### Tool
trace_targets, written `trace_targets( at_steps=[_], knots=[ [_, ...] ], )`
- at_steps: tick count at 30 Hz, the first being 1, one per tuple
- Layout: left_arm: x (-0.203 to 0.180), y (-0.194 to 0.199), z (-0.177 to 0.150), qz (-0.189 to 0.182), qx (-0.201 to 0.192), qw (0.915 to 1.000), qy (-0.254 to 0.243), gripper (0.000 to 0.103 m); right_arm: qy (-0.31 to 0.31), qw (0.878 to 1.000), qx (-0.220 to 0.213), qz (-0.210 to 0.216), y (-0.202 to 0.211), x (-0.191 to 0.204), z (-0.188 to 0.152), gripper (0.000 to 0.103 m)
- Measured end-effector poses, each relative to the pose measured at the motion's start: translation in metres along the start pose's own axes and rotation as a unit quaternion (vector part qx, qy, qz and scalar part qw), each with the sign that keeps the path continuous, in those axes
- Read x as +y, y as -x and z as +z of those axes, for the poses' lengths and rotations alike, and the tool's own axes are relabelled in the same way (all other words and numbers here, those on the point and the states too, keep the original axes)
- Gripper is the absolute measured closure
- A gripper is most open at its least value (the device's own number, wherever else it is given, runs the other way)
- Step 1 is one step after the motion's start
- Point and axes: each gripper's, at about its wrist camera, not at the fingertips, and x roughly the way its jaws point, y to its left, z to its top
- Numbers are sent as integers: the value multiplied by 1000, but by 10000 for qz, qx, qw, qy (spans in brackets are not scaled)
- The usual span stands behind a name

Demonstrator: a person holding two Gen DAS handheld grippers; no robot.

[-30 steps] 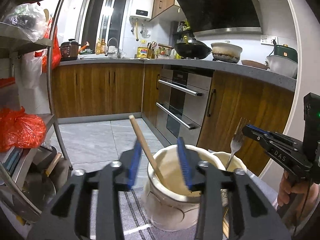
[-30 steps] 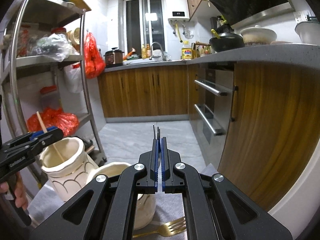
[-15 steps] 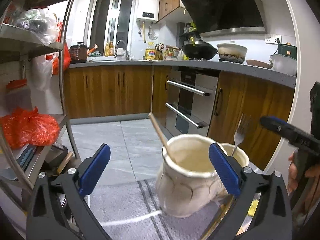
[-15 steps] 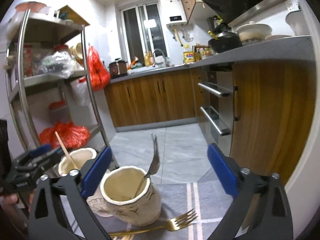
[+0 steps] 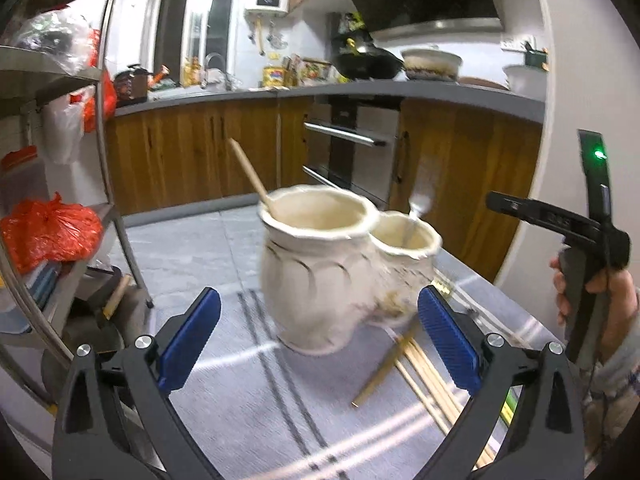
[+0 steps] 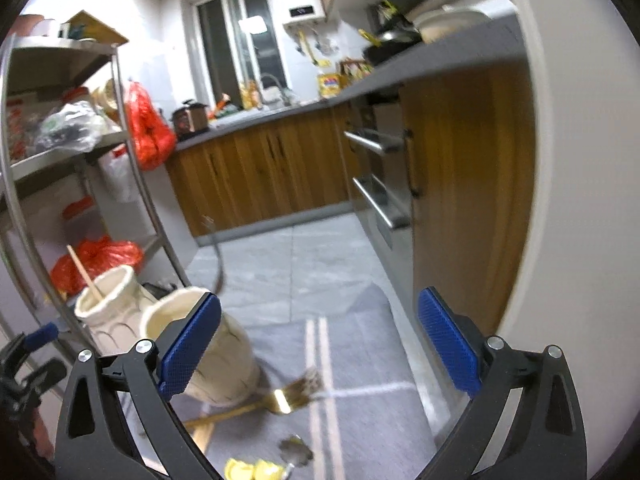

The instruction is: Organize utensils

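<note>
Two cream ceramic jars stand side by side on a grey cloth (image 5: 248, 408). The larger jar (image 5: 316, 272) holds a wooden chopstick (image 5: 250, 176); the smaller jar (image 5: 404, 264) holds a silver fork (image 5: 418, 208). Several chopsticks (image 5: 424, 376) lie on the cloth to the right of the jars. A gold fork (image 6: 260, 404) lies beside the jar (image 6: 216, 364) in the right wrist view. My left gripper (image 5: 318, 338) is open and empty, just in front of the jars. My right gripper (image 6: 318, 340) is open and empty above the cloth; it also shows in the left wrist view (image 5: 552, 224).
A metal shelf rack (image 5: 108, 184) with red bags stands at the left. Wooden kitchen cabinets (image 5: 200, 152) and an oven (image 5: 344, 148) lie beyond. Yellow and silver small items (image 6: 264, 466) lie on the cloth near the front. A white wall (image 6: 580, 200) is at the right.
Both grippers opened: the left let go of the chopstick in the larger jar, the right let go of the silver fork in the smaller jar. Both have drawn back from the jars.
</note>
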Motion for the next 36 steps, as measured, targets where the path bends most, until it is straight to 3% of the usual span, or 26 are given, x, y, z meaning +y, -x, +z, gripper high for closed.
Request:
trace_targets(
  at_steps=[7, 16, 21, 24, 29, 34, 36],
  knots=[
    [-23, -20, -21, -230, 748, 9968, -147, 6, 86, 9983, 570, -76, -15, -1, -15, 5],
    [-33, -29, -30, -286, 963, 9945, -284, 6, 100, 9909, 1343, 83, -50, 2, -29, 8],
    [-34, -35, -33, -345, 1099, 9929, -302, 6, 338, 9850, 1693, 63, -66, 12, -33, 39],
    [-35, -37, -35, -382, 1165, 9919, -326, 6, 388, 9813, 1879, 145, -76, 16, -36, 51],
    [-35, -39, -36, -466, 1232, 9908, -315, 6, 456, 9768, 2082, 202, -88, 19, -42, 63],
    [-34, -41, -37, -579, 1287, 9896, -291, 6, 478, 9761, 2111, 211, -94, 21, -42, 66],
    [-34, -42, -38, -605, 1311, 9891, -284, 6, 471, 9755, 2130, 270, -95, 22, -43, 75]
  ],
)
